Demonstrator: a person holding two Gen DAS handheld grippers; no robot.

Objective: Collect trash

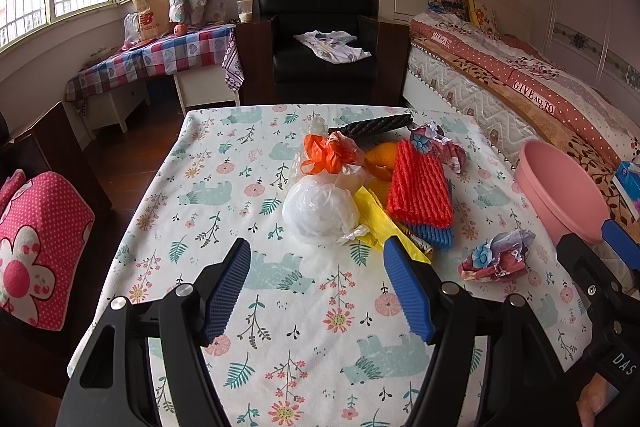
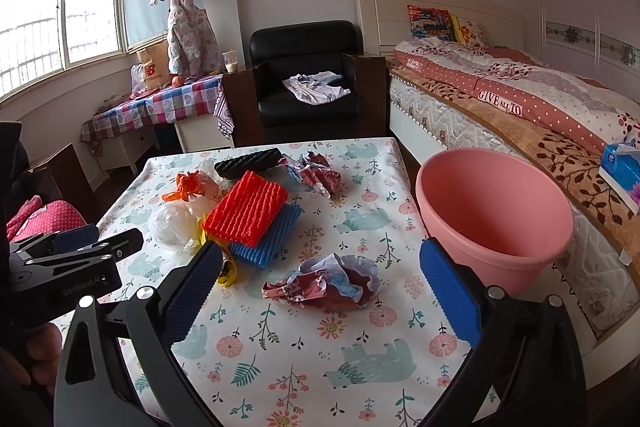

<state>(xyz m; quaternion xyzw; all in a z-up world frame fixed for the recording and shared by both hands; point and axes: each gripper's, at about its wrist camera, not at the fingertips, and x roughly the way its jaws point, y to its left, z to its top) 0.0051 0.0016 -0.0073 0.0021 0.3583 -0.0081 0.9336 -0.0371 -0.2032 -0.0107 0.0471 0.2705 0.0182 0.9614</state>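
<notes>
Trash lies piled mid-table: a white plastic bag ball (image 1: 320, 209), an orange bag (image 1: 330, 153), a yellow wrapper (image 1: 374, 217), red foam netting (image 1: 420, 185) over blue netting (image 1: 434, 233), a black net sleeve (image 1: 376, 125) and orange peel (image 1: 382, 155). A crumpled paper wad (image 2: 324, 283) lies nearer the pink bucket (image 2: 494, 215) at the table's right edge; another wad (image 2: 316, 173) sits farther back. My left gripper (image 1: 316, 259) stands open just short of the white bag. My right gripper (image 2: 320, 265) is open, straddling the near paper wad from behind.
The table has a floral bear-print cloth (image 1: 280, 347). A bed (image 2: 540, 107) runs along the right with a blue tissue box (image 2: 622, 171). A black armchair (image 2: 308, 79) stands behind the table, a checked side table (image 1: 156, 59) back left, a pink cushion (image 1: 36, 251) left.
</notes>
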